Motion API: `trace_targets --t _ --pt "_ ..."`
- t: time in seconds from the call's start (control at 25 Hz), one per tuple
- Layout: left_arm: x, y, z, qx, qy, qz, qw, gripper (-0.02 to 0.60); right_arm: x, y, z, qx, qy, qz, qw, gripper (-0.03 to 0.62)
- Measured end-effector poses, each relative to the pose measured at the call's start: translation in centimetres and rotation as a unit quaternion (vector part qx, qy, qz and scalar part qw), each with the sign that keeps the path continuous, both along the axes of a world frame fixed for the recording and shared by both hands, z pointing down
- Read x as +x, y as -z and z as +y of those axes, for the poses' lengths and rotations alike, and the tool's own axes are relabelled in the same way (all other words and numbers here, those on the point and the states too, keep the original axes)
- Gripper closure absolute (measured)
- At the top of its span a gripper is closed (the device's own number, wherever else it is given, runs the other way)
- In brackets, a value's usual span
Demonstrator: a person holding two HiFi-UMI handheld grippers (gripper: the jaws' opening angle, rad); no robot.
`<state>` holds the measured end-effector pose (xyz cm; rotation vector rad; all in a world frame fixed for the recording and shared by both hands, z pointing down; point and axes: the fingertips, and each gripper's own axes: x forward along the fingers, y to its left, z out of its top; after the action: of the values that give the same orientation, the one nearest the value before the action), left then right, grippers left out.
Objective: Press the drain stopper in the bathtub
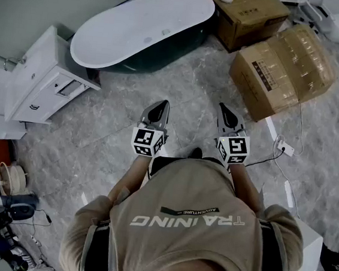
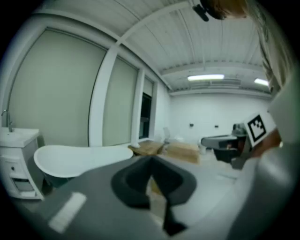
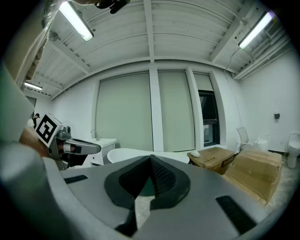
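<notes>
The white oval bathtub [image 1: 145,24] with a dark outer shell stands at the far left of the head view, well ahead of both grippers. A small faint spot [image 1: 147,39] on its floor may be the drain stopper; it is too small to tell. My left gripper [image 1: 160,106] and right gripper [image 1: 224,109] are held side by side close to the body, above the marble floor, both pointing forward. Each has its tips together with nothing between them. The left gripper view shows the bathtub [image 2: 77,159] to the left of its jaws. The right gripper view shows the bathtub [image 3: 123,153] just beyond its jaws.
Two large cardboard boxes [image 1: 285,69] [image 1: 248,17] stand right of the tub. A white vanity cabinet [image 1: 43,79] stands left of the tub's near end. A power strip with a cable [image 1: 285,149] lies on the floor at right. Clutter [image 1: 6,199] sits at the lower left.
</notes>
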<state>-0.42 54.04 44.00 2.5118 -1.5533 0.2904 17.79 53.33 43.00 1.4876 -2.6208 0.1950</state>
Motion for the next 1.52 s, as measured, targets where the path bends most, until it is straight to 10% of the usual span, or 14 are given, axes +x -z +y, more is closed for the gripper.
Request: trace_targets --t 0.76,1.52 --pt "-2.0 -0.7 -6.3 -0.016 -0.026 0.000 0.9995 0.580 -3.8 -1.0 -6.6 -0.028 0.007 0.009 1.000 0.586" --pt "-5.7 -0.7 -21.6 -0.019 -0.130 0.038 0.9906 0.580 -9.4 1.2 -16.8 -0.060 -0.110 0.005 0.992 0.585"
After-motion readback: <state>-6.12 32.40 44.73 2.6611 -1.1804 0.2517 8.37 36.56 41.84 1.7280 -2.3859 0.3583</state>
